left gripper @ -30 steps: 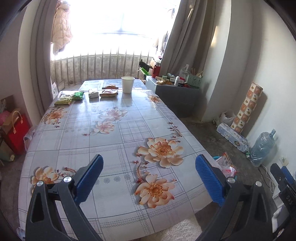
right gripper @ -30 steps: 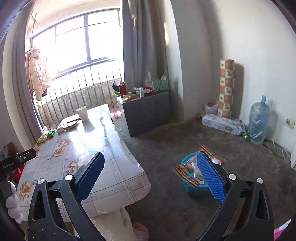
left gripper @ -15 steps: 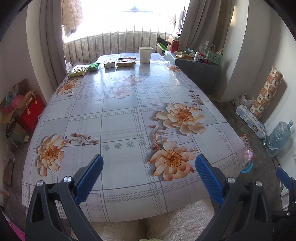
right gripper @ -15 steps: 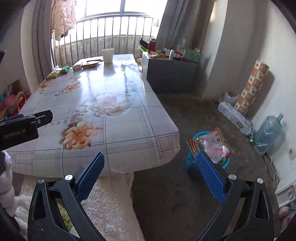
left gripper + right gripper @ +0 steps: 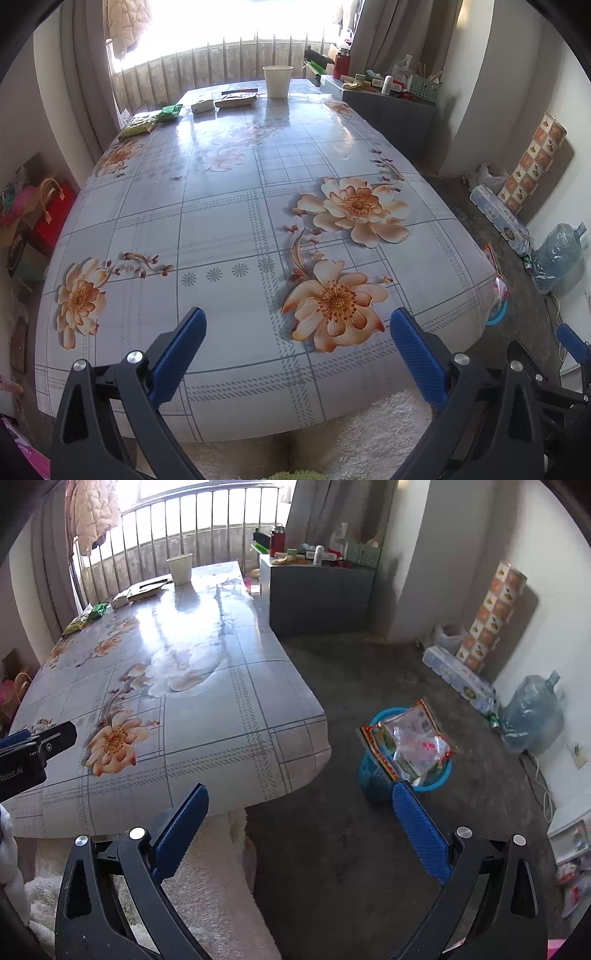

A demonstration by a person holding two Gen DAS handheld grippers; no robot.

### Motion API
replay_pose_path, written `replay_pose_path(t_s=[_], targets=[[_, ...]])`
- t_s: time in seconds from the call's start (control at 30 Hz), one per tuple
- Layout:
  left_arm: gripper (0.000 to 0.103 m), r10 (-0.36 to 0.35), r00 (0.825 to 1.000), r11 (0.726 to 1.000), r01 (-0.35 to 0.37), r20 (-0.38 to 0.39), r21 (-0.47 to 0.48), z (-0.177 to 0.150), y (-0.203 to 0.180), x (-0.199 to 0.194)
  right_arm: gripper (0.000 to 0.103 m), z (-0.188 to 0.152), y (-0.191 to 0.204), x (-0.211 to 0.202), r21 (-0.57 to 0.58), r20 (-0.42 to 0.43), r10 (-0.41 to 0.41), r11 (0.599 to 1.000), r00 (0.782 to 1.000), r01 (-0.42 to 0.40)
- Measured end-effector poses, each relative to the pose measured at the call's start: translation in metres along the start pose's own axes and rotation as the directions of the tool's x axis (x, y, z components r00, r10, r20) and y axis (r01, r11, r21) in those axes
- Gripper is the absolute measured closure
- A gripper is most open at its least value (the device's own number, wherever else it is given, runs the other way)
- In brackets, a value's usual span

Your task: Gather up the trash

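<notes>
A long table with a floral cloth (image 5: 229, 229) fills the left wrist view. At its far end lie green snack packets (image 5: 151, 120), a small white box (image 5: 202, 105), a flat brown packet (image 5: 236, 99) and a white paper cup (image 5: 277, 81). My left gripper (image 5: 295, 350) is open and empty above the near table edge. My right gripper (image 5: 299, 823) is open and empty beside the table's near right corner. A blue trash basket (image 5: 406, 760) with wrappers in it stands on the floor right of the table.
A grey cabinet (image 5: 317, 590) with clutter on top stands at the far right of the table. A water jug (image 5: 532, 712) and a patterned roll (image 5: 491, 616) stand by the right wall. Red bags (image 5: 40, 218) sit left of the table. White fluffy rug (image 5: 207, 886) lies below.
Both grippers have pulled back and tilted down, so the near table edge and the rug show. Both stay open and empty.
</notes>
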State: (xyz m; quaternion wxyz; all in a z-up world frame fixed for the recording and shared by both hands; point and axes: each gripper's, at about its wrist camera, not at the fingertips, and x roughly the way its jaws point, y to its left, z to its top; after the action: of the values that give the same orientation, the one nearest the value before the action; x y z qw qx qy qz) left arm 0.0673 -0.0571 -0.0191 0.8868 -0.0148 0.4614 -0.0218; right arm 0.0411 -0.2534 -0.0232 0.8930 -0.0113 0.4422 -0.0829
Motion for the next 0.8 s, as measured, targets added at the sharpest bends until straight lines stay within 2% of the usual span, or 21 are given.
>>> replay_pose_path(t_s=[0.17, 0.27, 0.57, 0.8], targets=[[0.005, -0.01, 1.0, 1.0, 0.01, 0.001, 0.014, 0.0, -0.005, -0.003, 0.007, 0.001, -0.009, -0.005, 0.014, 0.005, -0.013, 1.0, 1.0, 0.013], [0.005, -0.015, 1.0, 1.0, 0.015, -0.012, 0.016, -0.001, -0.005, -0.002, 0.007, 0.003, -0.011, -0.008, 0.014, -0.007, 0.006, 1.0, 1.0, -0.006], [0.006, -0.012, 1.0, 1.0, 0.012, -0.027, 0.0, 0.003, 0.003, 0.0, 0.007, 0.02, 0.015, -0.006, -0.069, -0.053, 0.033, 0.997, 0.998, -0.037], [0.006, -0.025, 0.998, 1.0, 0.025, -0.056, -0.009, 0.024, 0.017, -0.004, 0.007, 0.046, 0.029, -0.014, -0.093, -0.075, 0.016, 0.995, 0.997, -0.023]])
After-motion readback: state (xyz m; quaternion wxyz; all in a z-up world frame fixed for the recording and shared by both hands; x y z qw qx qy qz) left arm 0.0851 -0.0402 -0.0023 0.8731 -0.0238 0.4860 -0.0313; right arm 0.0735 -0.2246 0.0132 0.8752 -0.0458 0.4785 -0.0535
